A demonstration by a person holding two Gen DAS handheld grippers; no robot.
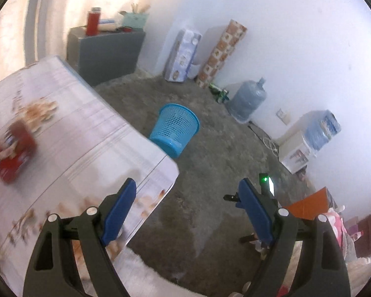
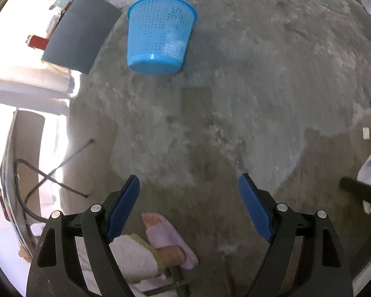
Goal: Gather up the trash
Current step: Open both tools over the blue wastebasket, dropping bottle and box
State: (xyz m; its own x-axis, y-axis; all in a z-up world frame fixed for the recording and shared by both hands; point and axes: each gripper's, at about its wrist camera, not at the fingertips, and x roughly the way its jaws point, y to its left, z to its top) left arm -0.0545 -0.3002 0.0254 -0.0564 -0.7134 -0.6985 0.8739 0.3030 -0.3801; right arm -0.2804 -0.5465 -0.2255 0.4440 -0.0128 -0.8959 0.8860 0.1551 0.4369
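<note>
Blue perforated plastic basket (image 1: 174, 130) stands on the grey carpet beside the patterned surface (image 1: 69, 133); both the left claw (image 1: 186, 209) and right claw (image 2: 188, 208) gape empty. Seek trash first, then approach squarely.

A home's living room: grey carpet (image 1: 197, 173), a water jug (image 1: 248, 99) at two o'clock, tissue packs (image 1: 183, 54) against the wall at twelve.

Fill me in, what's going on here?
A person holds two grippers over a grey carpet. The left gripper and right gripper are both open and empty. A blue mesh basket stands on the carpet ahead, something pale inside. A red packet lies on the table at left.
</note>
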